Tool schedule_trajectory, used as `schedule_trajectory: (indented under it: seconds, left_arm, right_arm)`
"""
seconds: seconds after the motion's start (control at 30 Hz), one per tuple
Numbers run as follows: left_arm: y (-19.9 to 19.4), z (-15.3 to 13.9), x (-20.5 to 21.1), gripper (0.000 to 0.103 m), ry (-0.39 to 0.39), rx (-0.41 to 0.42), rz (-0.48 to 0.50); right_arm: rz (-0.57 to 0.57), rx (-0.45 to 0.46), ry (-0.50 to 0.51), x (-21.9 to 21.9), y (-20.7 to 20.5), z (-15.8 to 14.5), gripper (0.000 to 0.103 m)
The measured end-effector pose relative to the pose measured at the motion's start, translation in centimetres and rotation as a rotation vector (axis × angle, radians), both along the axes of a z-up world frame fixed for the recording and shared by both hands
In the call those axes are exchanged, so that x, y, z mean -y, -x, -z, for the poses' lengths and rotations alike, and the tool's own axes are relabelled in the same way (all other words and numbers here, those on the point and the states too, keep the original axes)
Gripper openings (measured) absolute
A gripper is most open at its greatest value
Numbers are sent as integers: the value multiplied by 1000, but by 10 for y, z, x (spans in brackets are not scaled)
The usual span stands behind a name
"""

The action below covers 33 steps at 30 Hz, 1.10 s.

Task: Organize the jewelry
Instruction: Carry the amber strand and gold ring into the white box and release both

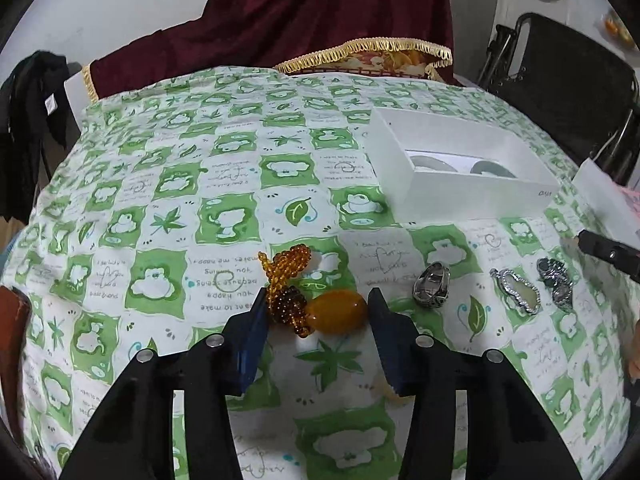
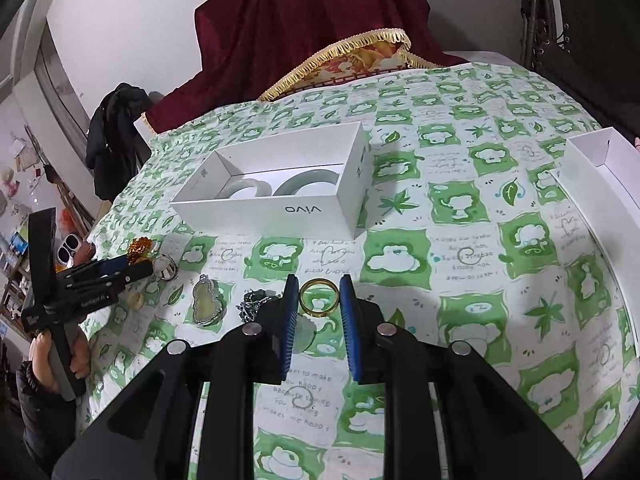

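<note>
White box (image 2: 320,210) holds two pale green bangles (image 2: 308,184), perhaps jade.

I see a bench under a green-and-white cloth (image 2: 460,208). Far behind it a maroon drape (image 2: 312,28) with gold fringe hangs against a white wall (image 2: 132,12). Dark coat (image 2: 114,136) far left, black folding chair (image 1: 568,92) far right.

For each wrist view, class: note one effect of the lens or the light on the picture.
Left wrist view: fisheye bulges the checked tablecloth into a dome, corners black; the white box looks washed out. Right wrist view: same bulge; soft shadow beside the box; the left claw at the edge is stretched and blurry.
</note>
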<state>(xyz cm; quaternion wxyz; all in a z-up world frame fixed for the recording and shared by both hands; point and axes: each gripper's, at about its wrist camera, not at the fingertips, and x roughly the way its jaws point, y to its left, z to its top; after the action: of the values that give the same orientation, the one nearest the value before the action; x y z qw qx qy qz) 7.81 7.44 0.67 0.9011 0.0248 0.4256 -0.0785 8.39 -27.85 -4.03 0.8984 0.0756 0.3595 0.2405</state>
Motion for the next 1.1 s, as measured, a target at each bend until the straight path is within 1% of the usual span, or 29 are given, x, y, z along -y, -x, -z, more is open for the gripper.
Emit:
schedule_trajectory:
  seconds: [0.13,0.23,0.3,0.37,0.43,0.47,0.5,0.6,0.7,0.77,0.83,0.97,1.1]
  left_arm:
    - [-2,-1,-1,48,18,4,0]
    - [3,-7,-3,47,53,34,8]
    - [7,-14,-8,47,100,52,11]
    - [9,-19,-16,47,180,53,15]
    - [9,-24,-21,47,240,55,14]
    - [9,-28,-23,47,258,63,12]
    - [9,-32,-22,47,260,71,11]
    - [4,-46,-10,47,234,100,31]
    - [-12,-60,11,47,209,108,65]
    - [-27,-68,31,47,180,119,85]
    - [-41,-71,46,47,174,115,101]
    - [-63,-66,68,47,155,94,116]
    - [-78,-49,83,47,134,49,125]
  right_arm:
    - [3,2,-3,0,0,-1,20]
    - [9,3,-17,2,0,-2,20]
    - [11,3,-25,3,1,-3,20]
    - [11,2,-28,3,1,-3,20]
    - [9,2,-31,3,1,-3,20]
    - [9,2,-34,3,1,-3,20]
    - [8,2,-38,4,1,-4,20]
    - [5,11,-65,6,1,-8,20]
    - [-8,29,-75,1,-3,-20,20]
    - [-24,39,-88,-7,-12,-33,20]
    - [-45,42,-86,-19,-28,-44,20]
    - [-54,8,-66,-38,-59,-47,20]
    - [-33,-47,-49,-45,-86,-36,20]
